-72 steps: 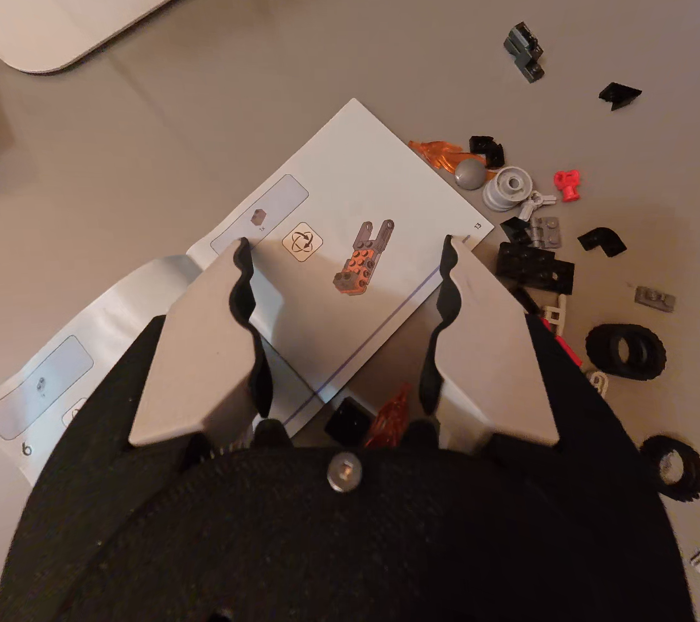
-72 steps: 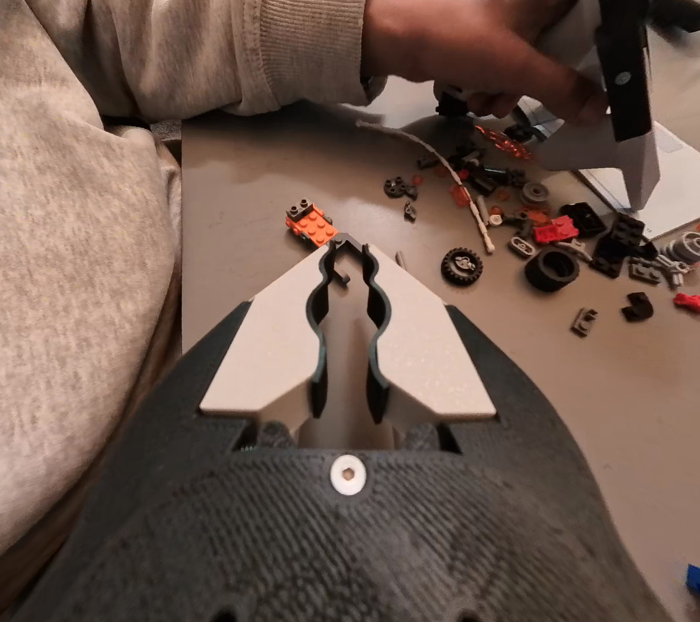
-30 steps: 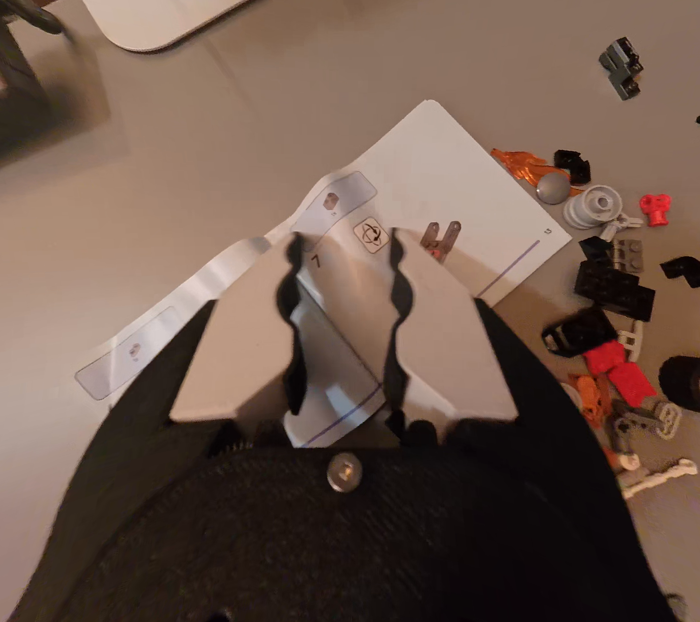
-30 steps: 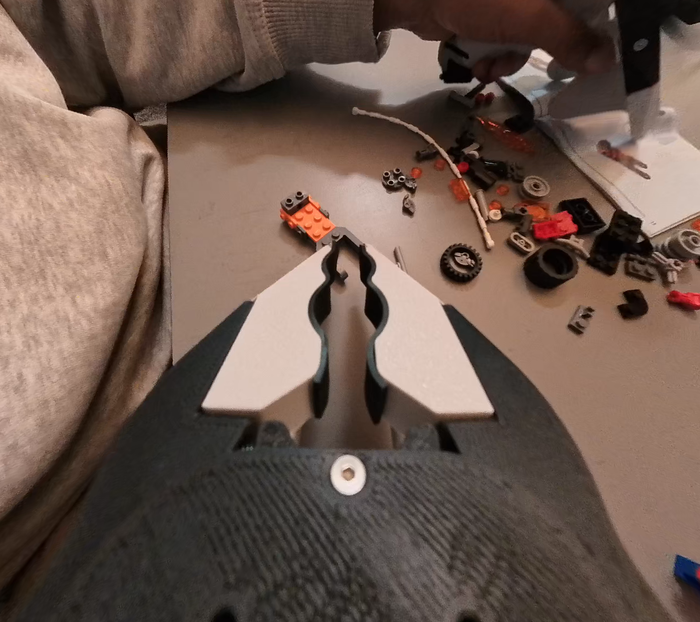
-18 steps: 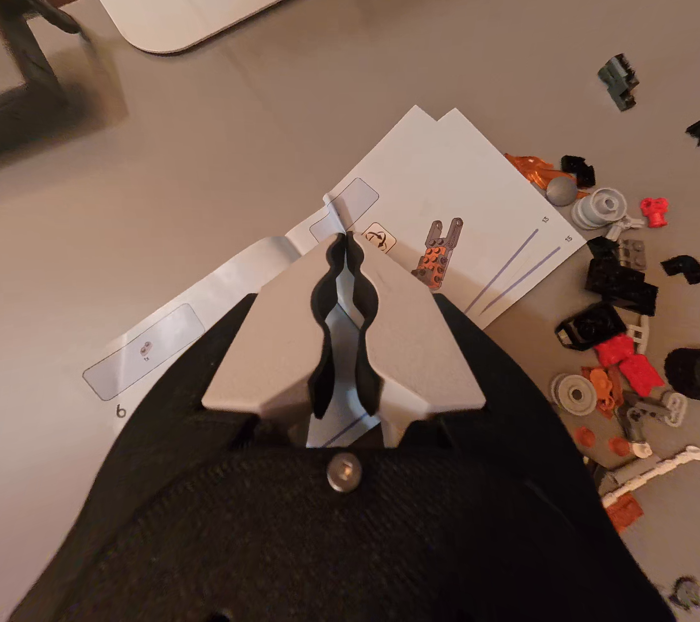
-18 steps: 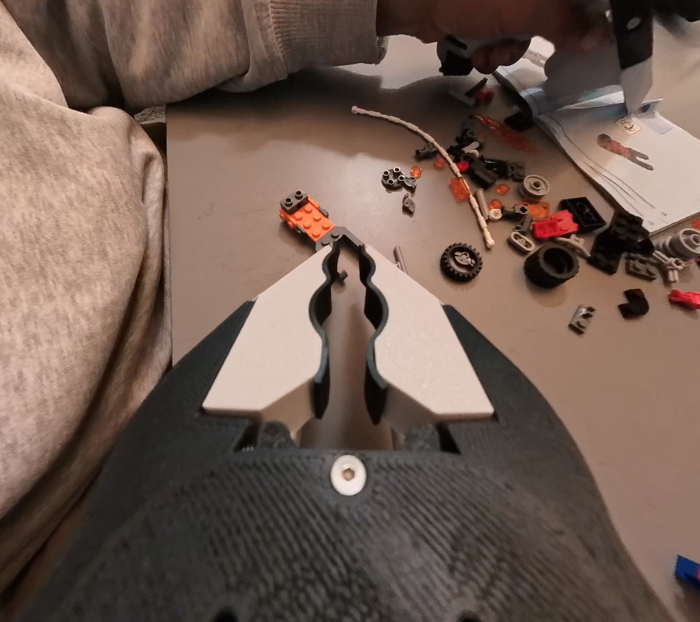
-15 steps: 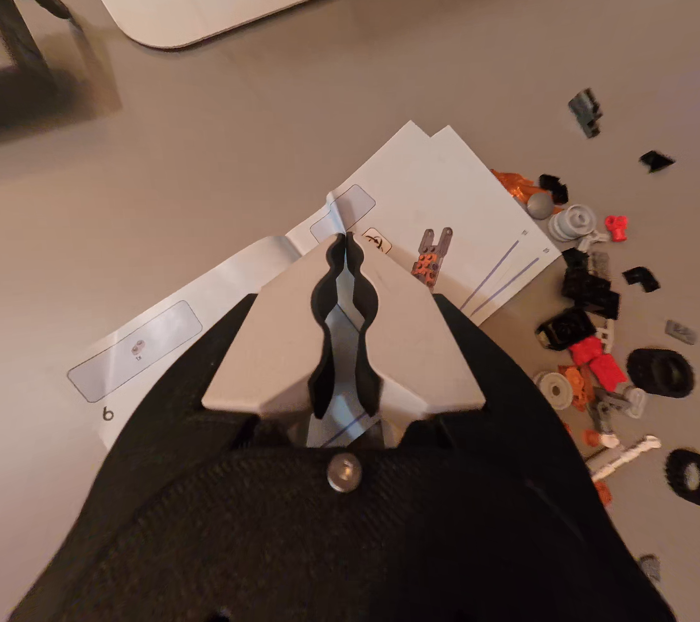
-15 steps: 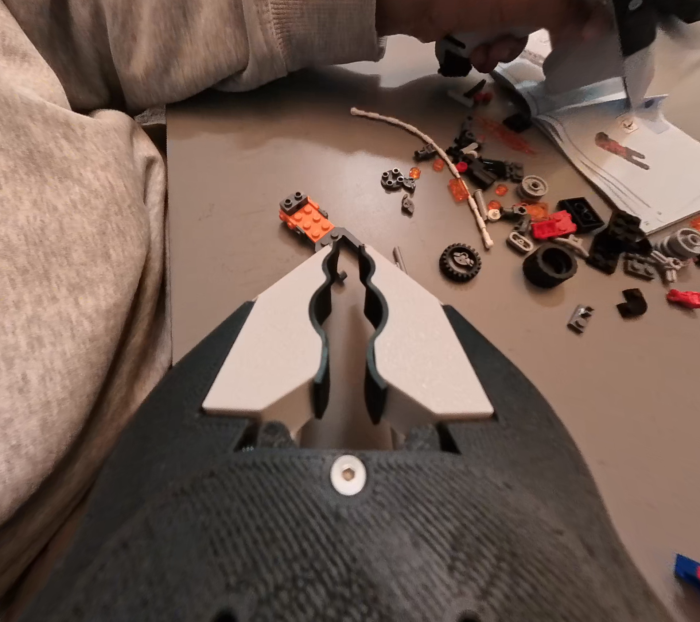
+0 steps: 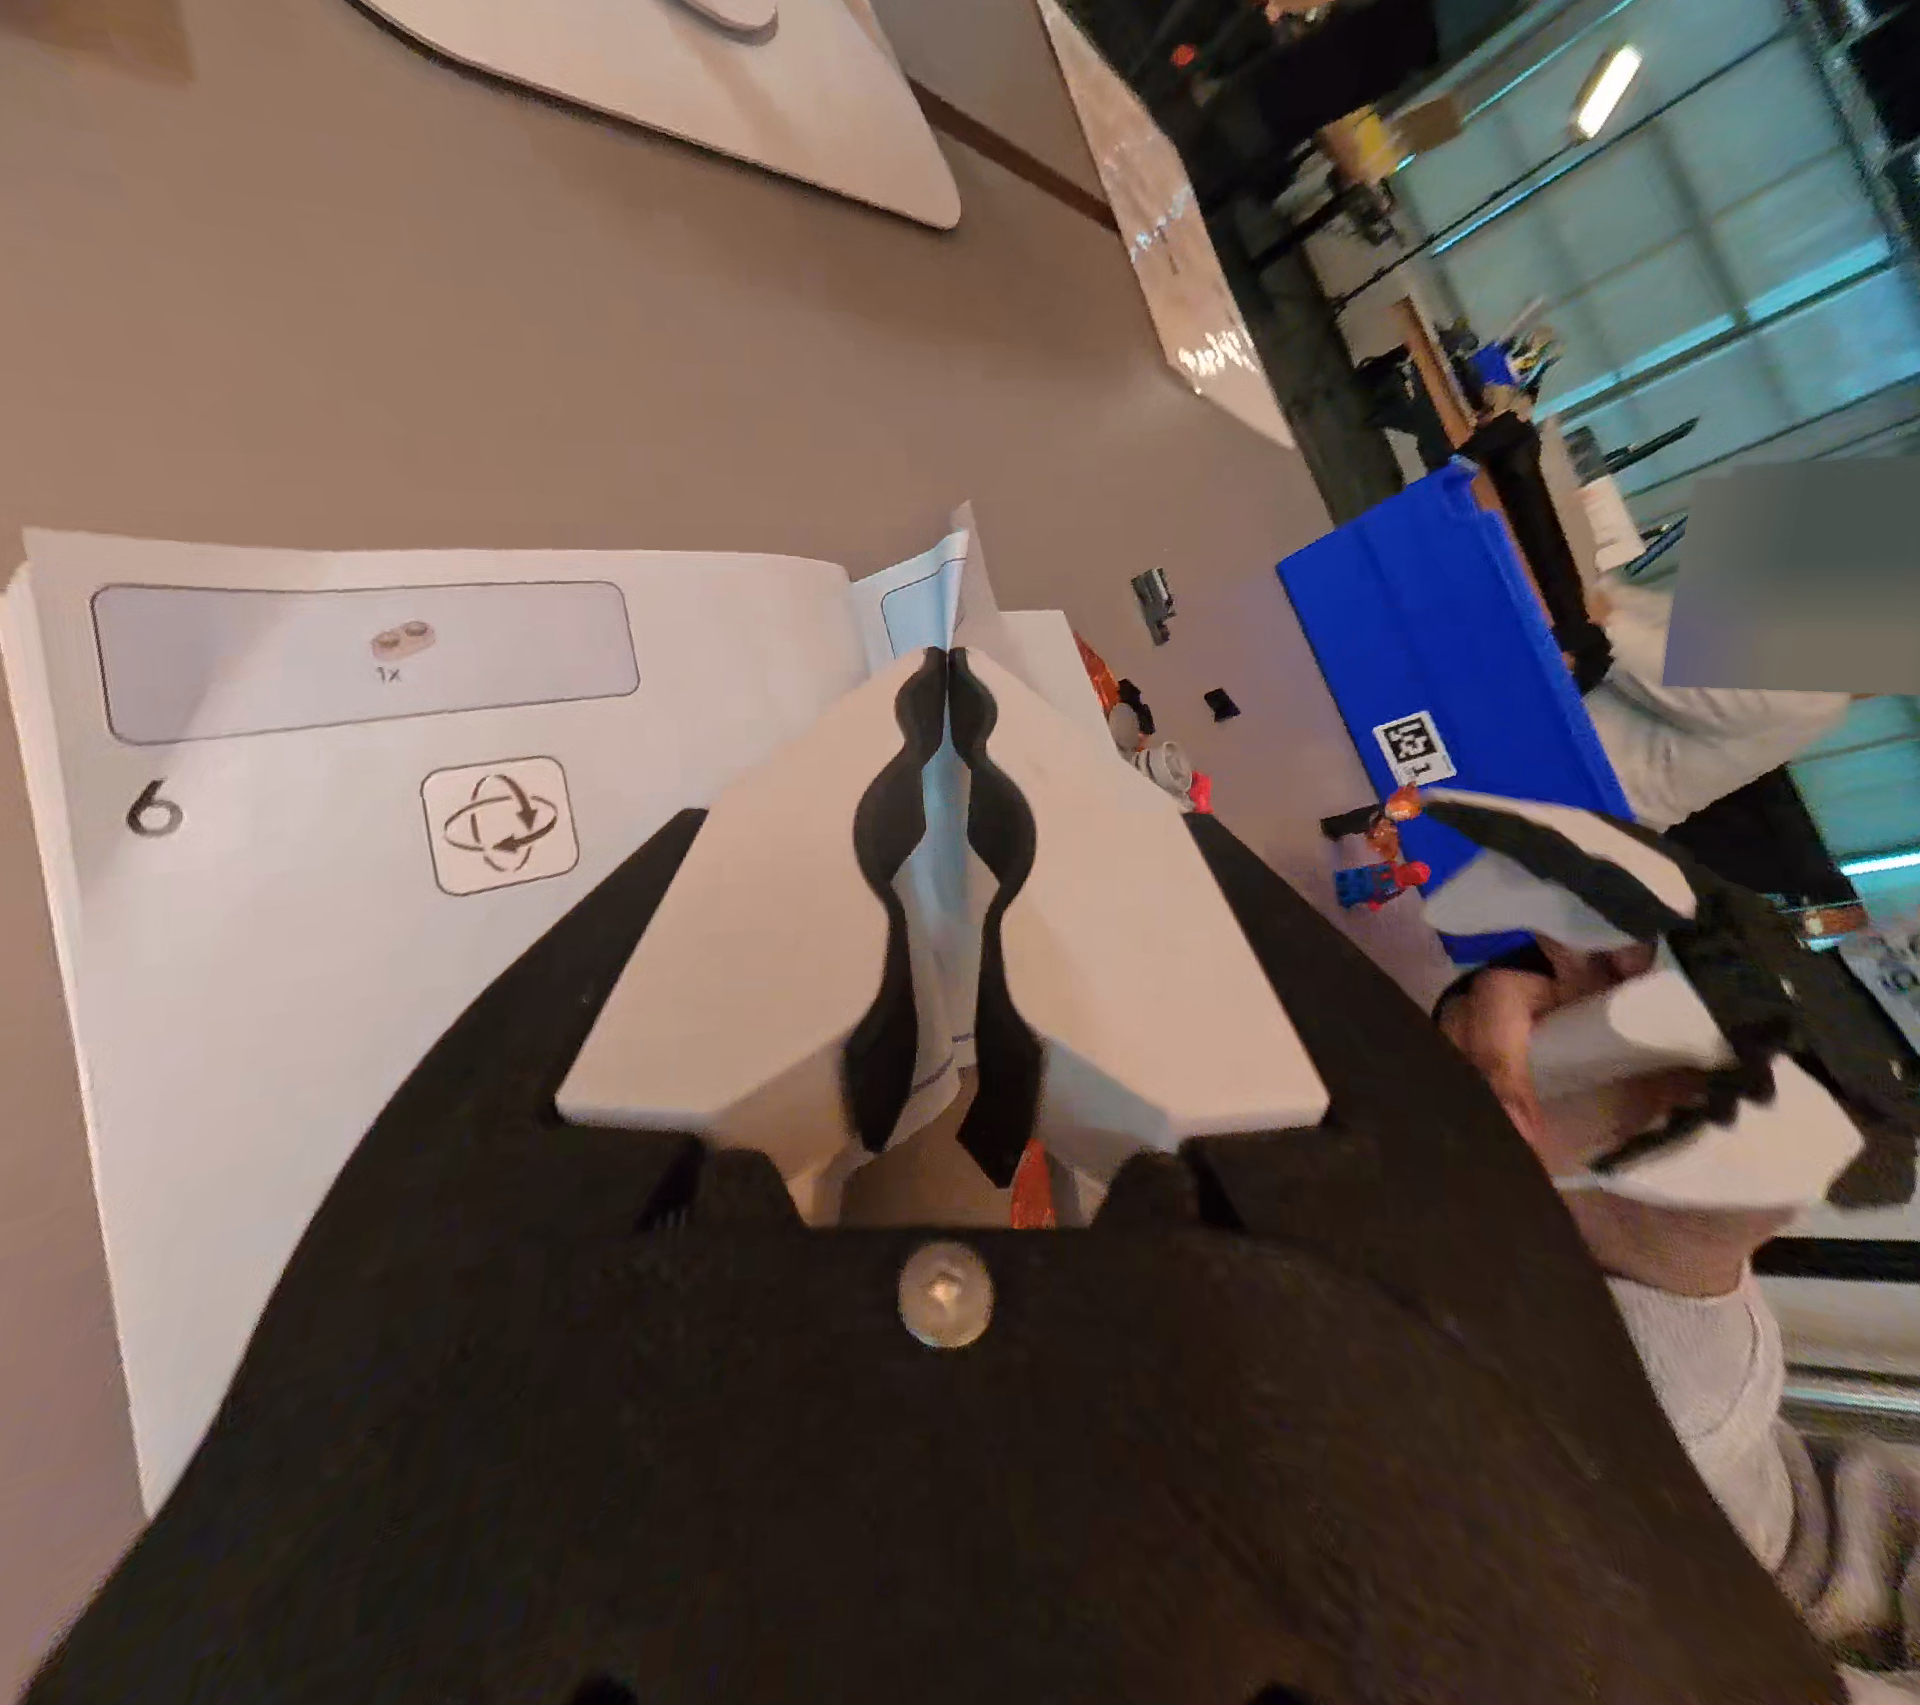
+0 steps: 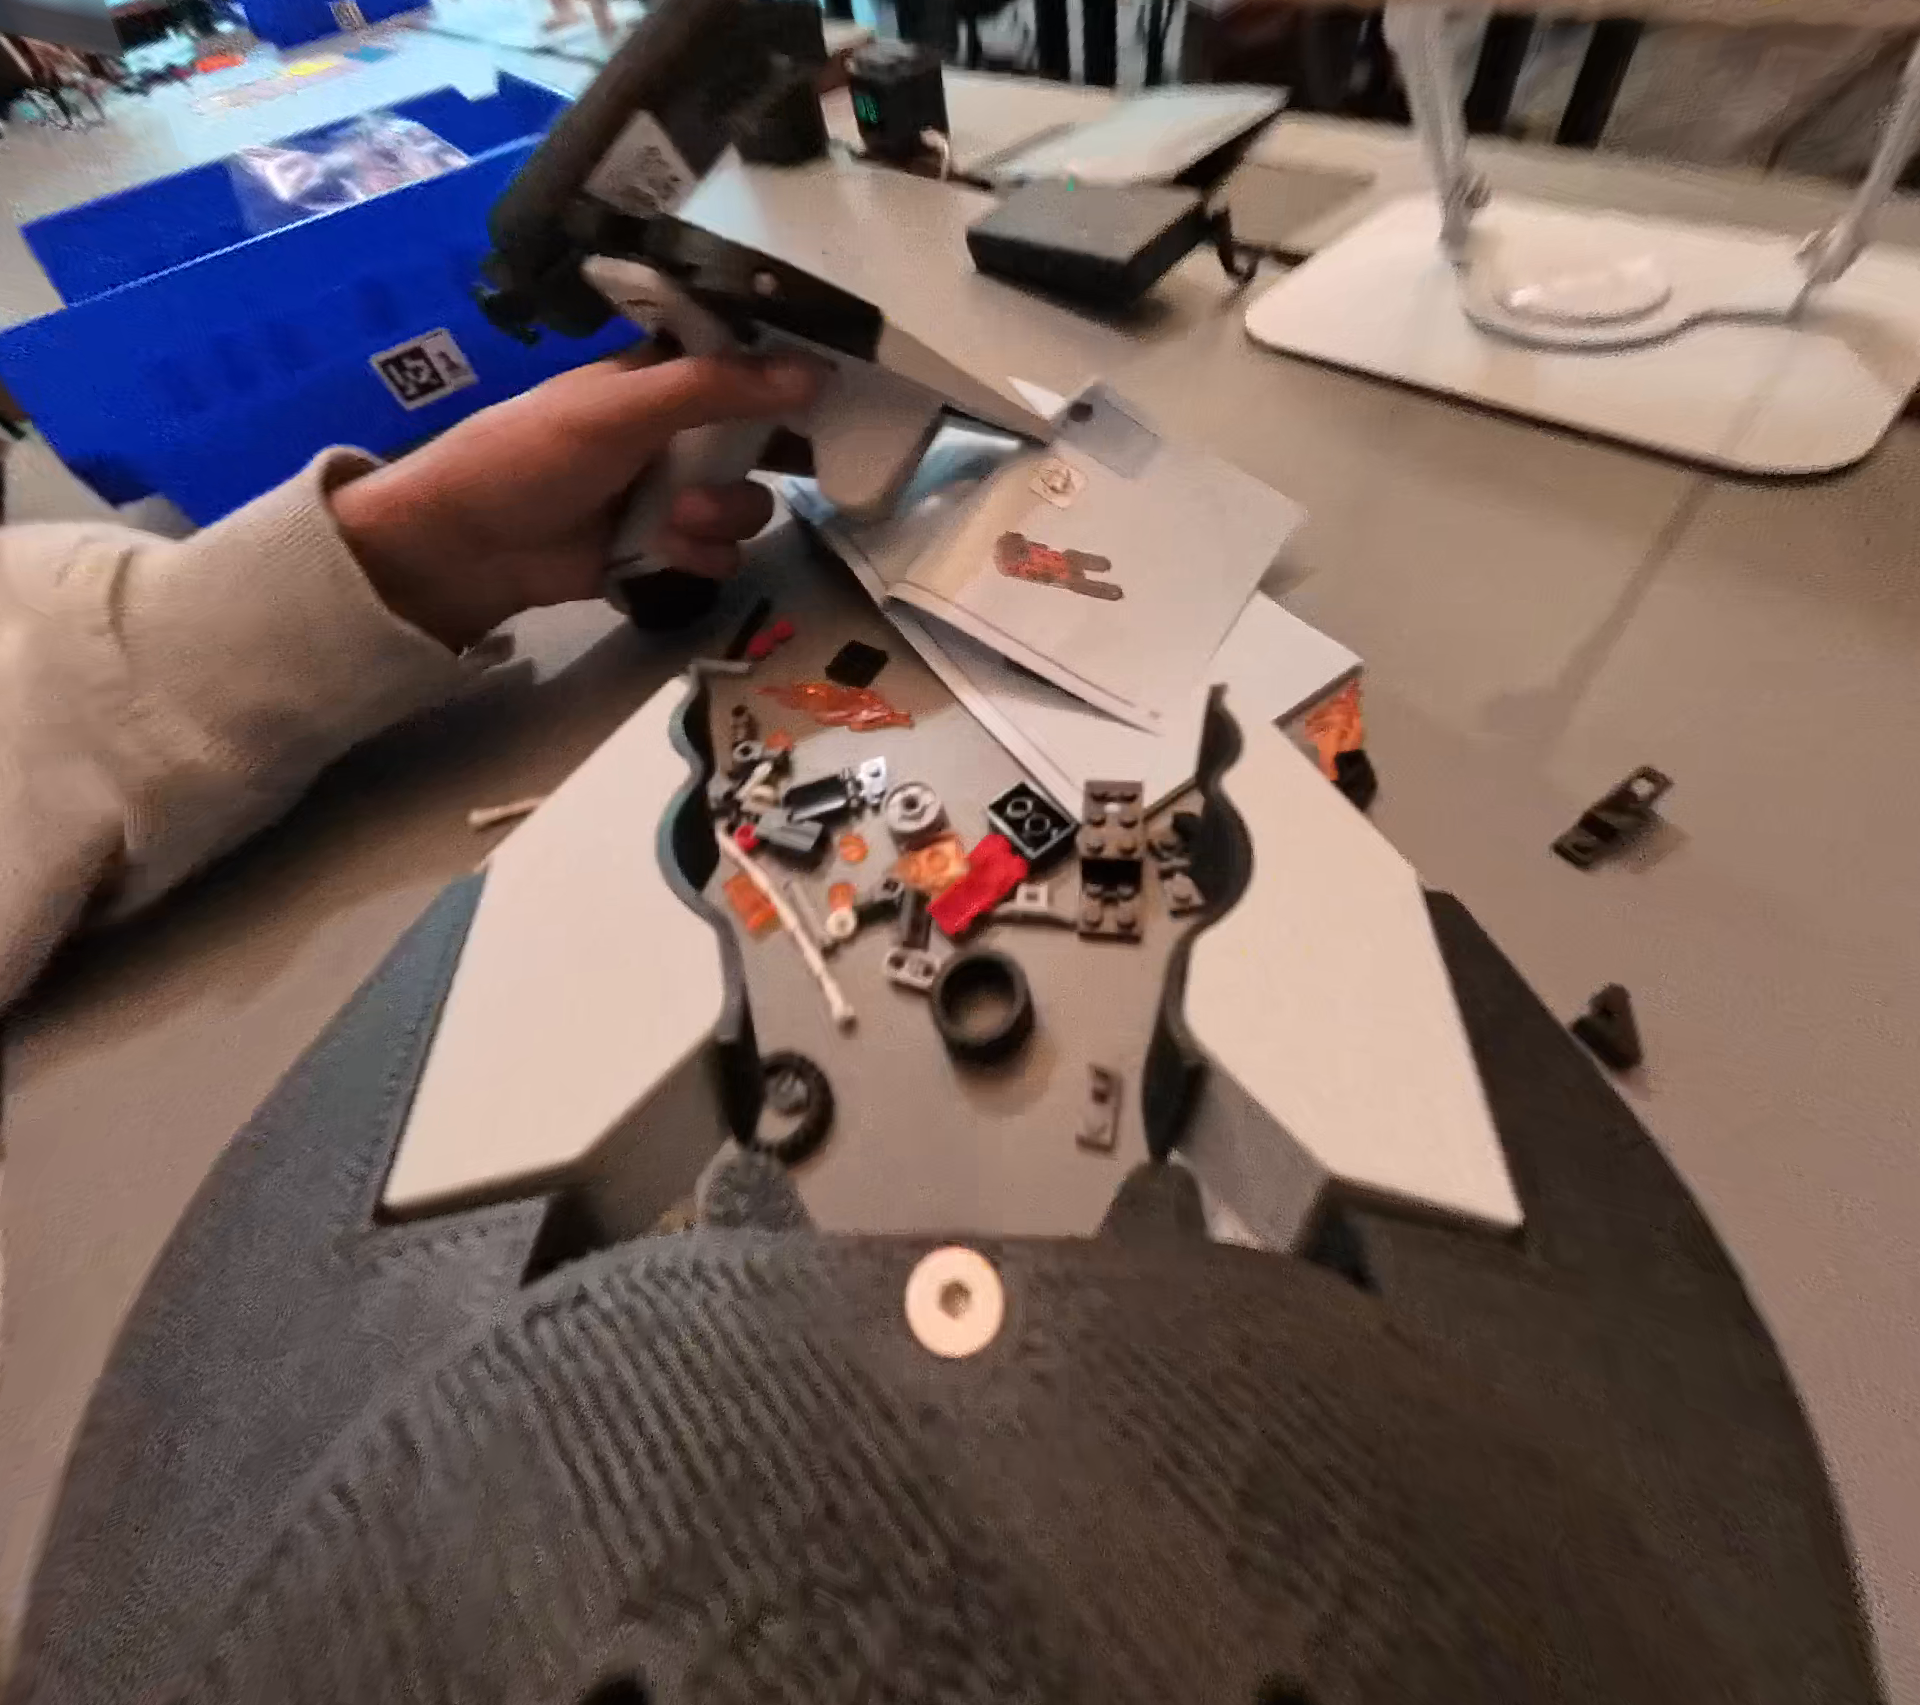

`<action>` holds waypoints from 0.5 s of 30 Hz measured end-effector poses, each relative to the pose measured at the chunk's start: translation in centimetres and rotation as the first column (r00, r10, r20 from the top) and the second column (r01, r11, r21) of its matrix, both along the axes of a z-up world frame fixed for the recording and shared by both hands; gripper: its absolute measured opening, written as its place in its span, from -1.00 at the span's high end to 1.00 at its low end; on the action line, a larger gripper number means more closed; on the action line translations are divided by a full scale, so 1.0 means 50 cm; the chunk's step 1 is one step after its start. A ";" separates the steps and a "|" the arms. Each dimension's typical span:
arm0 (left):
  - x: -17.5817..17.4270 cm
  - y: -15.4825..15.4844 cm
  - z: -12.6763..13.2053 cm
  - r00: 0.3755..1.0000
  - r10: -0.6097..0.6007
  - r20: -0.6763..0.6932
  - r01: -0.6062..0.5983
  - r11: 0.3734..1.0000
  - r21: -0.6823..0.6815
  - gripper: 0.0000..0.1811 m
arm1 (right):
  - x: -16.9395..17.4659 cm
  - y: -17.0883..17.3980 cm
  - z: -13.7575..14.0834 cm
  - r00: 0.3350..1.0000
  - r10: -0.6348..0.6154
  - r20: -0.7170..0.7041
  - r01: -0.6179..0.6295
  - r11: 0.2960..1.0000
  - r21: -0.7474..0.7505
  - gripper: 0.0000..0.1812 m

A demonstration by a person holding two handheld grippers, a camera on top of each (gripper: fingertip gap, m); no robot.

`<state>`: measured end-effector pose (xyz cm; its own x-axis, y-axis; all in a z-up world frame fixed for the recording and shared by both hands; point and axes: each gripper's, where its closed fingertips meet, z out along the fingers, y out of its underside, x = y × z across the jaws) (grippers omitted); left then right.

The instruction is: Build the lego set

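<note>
My left gripper [image 9: 948,666] is shut on a raised page of the white instruction booklet [image 9: 312,876], which lies open on the grey table. In the right wrist view the left gripper [image 10: 1044,429] pinches that page above the booklet [image 10: 1039,595]. My right gripper [image 10: 951,710] is wide open and empty, hovering over a pile of loose lego pieces. The pile holds a black tyre [image 10: 982,1006], a red piece [image 10: 977,886], black plates [image 10: 1112,866] and orange translucent bits [image 10: 831,705].
A blue bin [image 10: 260,284] stands at the left, and also shows in the left wrist view [image 9: 1455,699]. A white stand base [image 10: 1558,356] and a black box [image 10: 1091,242] sit behind. Two small black pieces [image 10: 1610,814] lie apart on the right. One gripper's finger ends stand about 15 centimetres off the other's.
My left gripper closed on a booklet page and lifted it. My right gripper opened wide and swung from beside the orange assembly to over the pile of pieces.
</note>
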<state>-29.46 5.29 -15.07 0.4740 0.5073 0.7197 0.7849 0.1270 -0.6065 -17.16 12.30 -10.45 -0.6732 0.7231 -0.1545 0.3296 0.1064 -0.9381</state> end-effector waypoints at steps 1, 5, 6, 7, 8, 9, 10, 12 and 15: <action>-0.001 -0.002 0.003 1.000 0.004 -0.002 -0.004 1.000 0.012 1.00 | -0.024 -0.008 -0.005 0.998 0.008 0.061 -0.008 1.000 -0.003 -0.07; 0.001 -0.001 0.021 1.000 -0.003 0.006 0.003 0.996 0.085 1.00 | -0.111 -0.042 0.001 0.985 0.090 0.148 -0.079 0.994 -0.074 -0.06; 0.002 -0.001 0.021 1.000 -0.008 0.009 0.007 0.996 0.089 1.00 | -0.133 -0.043 0.010 0.985 0.094 0.141 -0.079 0.990 -0.113 -0.05; 0.002 -0.001 0.020 1.000 -0.010 0.011 0.009 0.996 0.087 1.00 | -0.158 -0.040 0.019 0.987 0.092 0.132 -0.073 0.986 -0.147 -0.01; 0.001 -0.002 0.018 1.000 -0.011 0.010 0.010 0.996 0.085 1.00 | -0.185 -0.032 0.025 0.988 0.077 0.131 -0.054 0.984 -0.169 -0.01; 0.001 -0.002 0.018 1.000 -0.014 0.011 0.013 0.996 0.086 1.00 | -0.212 -0.022 0.025 0.988 0.056 0.142 -0.030 0.983 -0.179 -0.02; 0.000 -0.003 0.018 1.000 -0.015 0.012 0.014 0.996 0.090 1.00 | -0.238 -0.013 0.019 0.985 0.038 0.166 -0.007 0.983 -0.184 -0.03; 0.000 -0.003 0.019 1.000 -0.019 0.015 0.017 0.994 0.104 1.00 | -0.279 -0.005 -0.005 0.972 0.016 0.233 0.030 0.981 -0.193 -0.06; 0.001 -0.002 0.021 0.999 -0.029 0.023 0.026 0.992 0.123 1.00 | -0.301 -0.024 -0.057 0.931 0.038 0.362 0.032 0.982 -0.186 0.01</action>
<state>-29.39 5.17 -14.04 0.4677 0.4009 0.7877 0.8040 0.1773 -0.5676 -32.22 11.12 -13.29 -0.5478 0.6557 -0.5197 0.6508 -0.0564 -0.7572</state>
